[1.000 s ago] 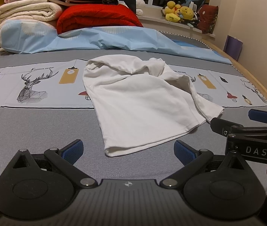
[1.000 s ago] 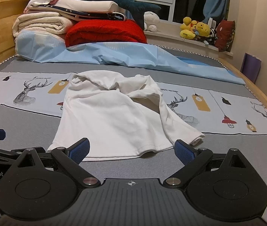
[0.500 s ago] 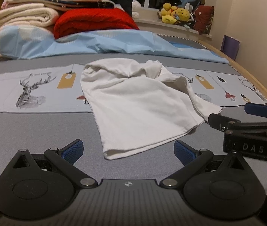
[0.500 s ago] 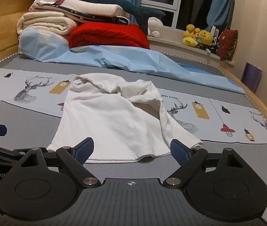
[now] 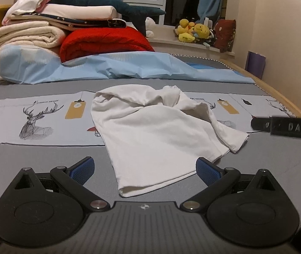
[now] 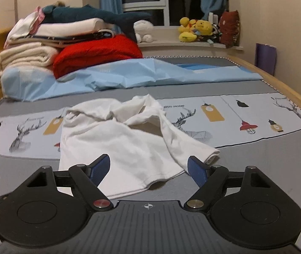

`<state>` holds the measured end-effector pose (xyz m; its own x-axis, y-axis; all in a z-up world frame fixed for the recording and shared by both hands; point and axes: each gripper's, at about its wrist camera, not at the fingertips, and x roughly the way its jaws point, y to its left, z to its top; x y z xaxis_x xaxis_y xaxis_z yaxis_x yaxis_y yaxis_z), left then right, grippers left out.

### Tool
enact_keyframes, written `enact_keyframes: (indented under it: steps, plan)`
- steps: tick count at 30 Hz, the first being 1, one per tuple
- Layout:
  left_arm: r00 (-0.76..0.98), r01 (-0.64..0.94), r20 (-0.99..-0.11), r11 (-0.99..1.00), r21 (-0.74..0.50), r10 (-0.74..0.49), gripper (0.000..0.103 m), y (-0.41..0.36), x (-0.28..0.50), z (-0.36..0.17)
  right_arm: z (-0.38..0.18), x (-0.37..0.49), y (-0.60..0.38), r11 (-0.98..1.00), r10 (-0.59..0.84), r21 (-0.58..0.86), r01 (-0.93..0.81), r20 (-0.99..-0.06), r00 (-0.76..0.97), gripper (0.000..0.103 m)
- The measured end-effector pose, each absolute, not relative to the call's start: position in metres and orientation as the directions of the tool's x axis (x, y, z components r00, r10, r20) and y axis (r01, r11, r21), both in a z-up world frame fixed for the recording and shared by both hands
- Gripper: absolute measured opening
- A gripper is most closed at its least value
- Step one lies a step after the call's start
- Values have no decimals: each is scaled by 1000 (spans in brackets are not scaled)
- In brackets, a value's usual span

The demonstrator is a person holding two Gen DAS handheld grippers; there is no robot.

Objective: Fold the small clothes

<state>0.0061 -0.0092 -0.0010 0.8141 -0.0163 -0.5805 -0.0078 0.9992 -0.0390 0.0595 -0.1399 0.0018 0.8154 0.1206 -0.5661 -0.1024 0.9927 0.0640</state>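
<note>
The right tongs [image 6: 149, 169] are closing over the white shirt's [image 6: 120, 144] near edge, not yet pinching. The left tongs [image 5: 144, 169] stay spread. Folding can start.

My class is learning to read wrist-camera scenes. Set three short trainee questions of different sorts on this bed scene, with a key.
1. True or false: the white garment lies crumpled and unfolded on the bed sheet.
2. What lies on the top of the bedding pile? A) blue plush shark B) red blanket C) yellow plush toys
3. Fill in: neither the left claw nor the right claw grips any ____.

Key: 1 true; 2 A; 3 cloth.
</note>
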Motion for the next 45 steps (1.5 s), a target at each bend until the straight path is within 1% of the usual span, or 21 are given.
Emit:
enact_keyframes:
  steps: [4,8,9,11,14,16,17,19,20,21,24,26,27,29,31,34,35,36,37,40,45]
  plan:
    - [797,45,-600,998,-54,-68,96,-2,16,10,17,60,-151,993,120,77,-94,-497,860,81]
    - [785,171,-607,985,21,-123,72,3,36,20,38,73,-172,992,126,55,-114,-438,890,81]
    - [786,191,-605,981,45,-126,68,6,40,21,40,79,-178,992,129,42,-123,-432,893,81]
    - [795,209,-595,975,80,-121,66,19,47,23,42,89,-189,992,119,17,-123,-425,897,77]
    - [813,162,-576,984,79,-88,66,50,59,24,31,97,-208,995,91,4,-100,-445,891,69]
    - [826,128,-558,990,61,-73,66,69,67,25,19,101,-216,997,67,10,-71,-492,868,62]
    - [834,116,-548,992,54,-67,66,77,71,24,17,104,-218,997,69,20,-68,-514,855,55]
    - [838,88,-544,995,36,-54,66,91,83,21,18,108,-218,997,73,39,-62,-496,865,55]
    - [835,72,-548,997,16,-52,66,97,89,17,16,110,-215,998,68,34,-58,-495,866,53]
    - [828,49,-558,999,-12,-48,66,105,96,12,14,113,-213,998,62,29,-55,-501,863,50]
    - [819,6,-571,997,-80,-51,64,134,108,7,11,119,-207,998,64,28,-58,-518,853,49]
    - [847,30,-523,991,-131,-95,64,164,105,17,10,121,-204,998,58,8,-63,-517,854,49]
    - [872,48,-482,994,-98,-90,64,184,101,23,9,122,-204,998,52,-4,-63,-521,852,49]
    - [916,55,-399,998,23,-41,64,225,85,29,4,127,-207,998,34,-25,-57,-544,839,49]
    - [936,-8,-348,991,137,56,64,281,67,24,-1,131,-209,998,13,-39,-42,-566,825,49]
    - [922,-208,-281,952,224,267,71,375,40,5,-9,135,-210,999,-28,-41,4,-594,804,49]
    - [897,-293,-260,922,253,356,77,411,32,-4,-11,136,-210,999,-40,-43,18,-601,798,49]
    - [869,-364,-246,891,272,430,80,441,26,-11,-14,137,-208,998,-56,-50,32,-608,792,49]
    - [823,-447,-239,848,285,515,80,476,20,-21,-17,138,-206,997,-69,-61,40,-612,788,49]
    - [721,-593,-247,760,264,648,80,555,9,-39,-23,141,-196,993,-103,-112,43,-615,781,50]
    - [656,-667,-261,706,240,708,81,625,3,-59,-36,147,-178,984,-129,-179,17,-639,758,50]
